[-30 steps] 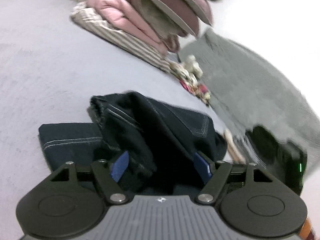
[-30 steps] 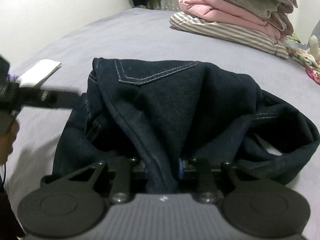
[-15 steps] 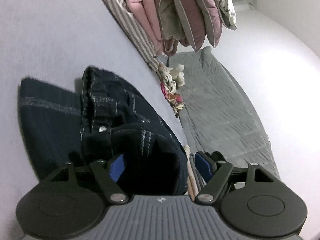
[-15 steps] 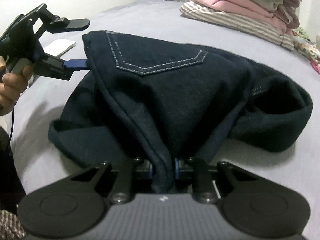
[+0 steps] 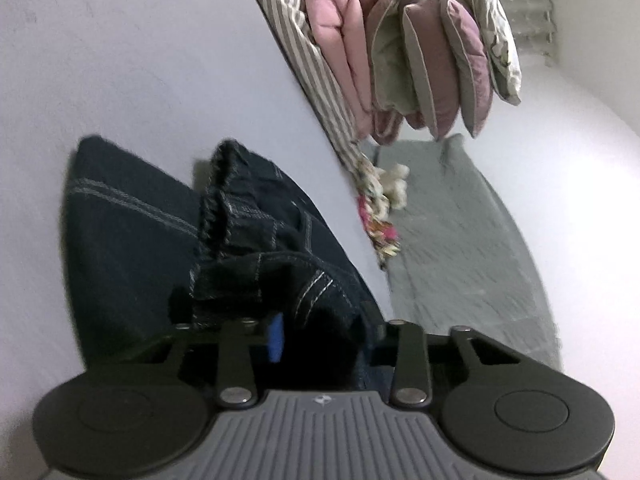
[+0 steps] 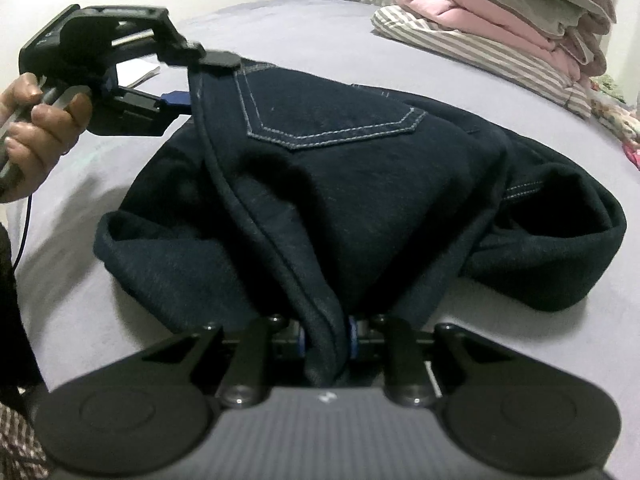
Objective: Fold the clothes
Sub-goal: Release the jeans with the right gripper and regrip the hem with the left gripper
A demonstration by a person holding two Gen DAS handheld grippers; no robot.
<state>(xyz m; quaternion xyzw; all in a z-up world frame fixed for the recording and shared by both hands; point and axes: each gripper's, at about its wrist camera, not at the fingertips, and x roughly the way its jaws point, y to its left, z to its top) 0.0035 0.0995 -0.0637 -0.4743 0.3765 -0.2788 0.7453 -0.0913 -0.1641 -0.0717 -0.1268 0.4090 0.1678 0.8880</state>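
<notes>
Right tongs (image 6: 326, 338) are clamped on a fold of the dark jeans (image 6: 340, 184) on the bed (image 6: 300, 28). At ten o'clock, left tongs (image 6: 196, 80) are closing on the waistband.

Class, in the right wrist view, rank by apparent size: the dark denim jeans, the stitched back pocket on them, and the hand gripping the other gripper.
1. Dark denim jeans, by far the largest.
2. Stitched back pocket.
3. Hand, smallest, though partly cut off by the frame edge, so the last two are unsure.
</notes>
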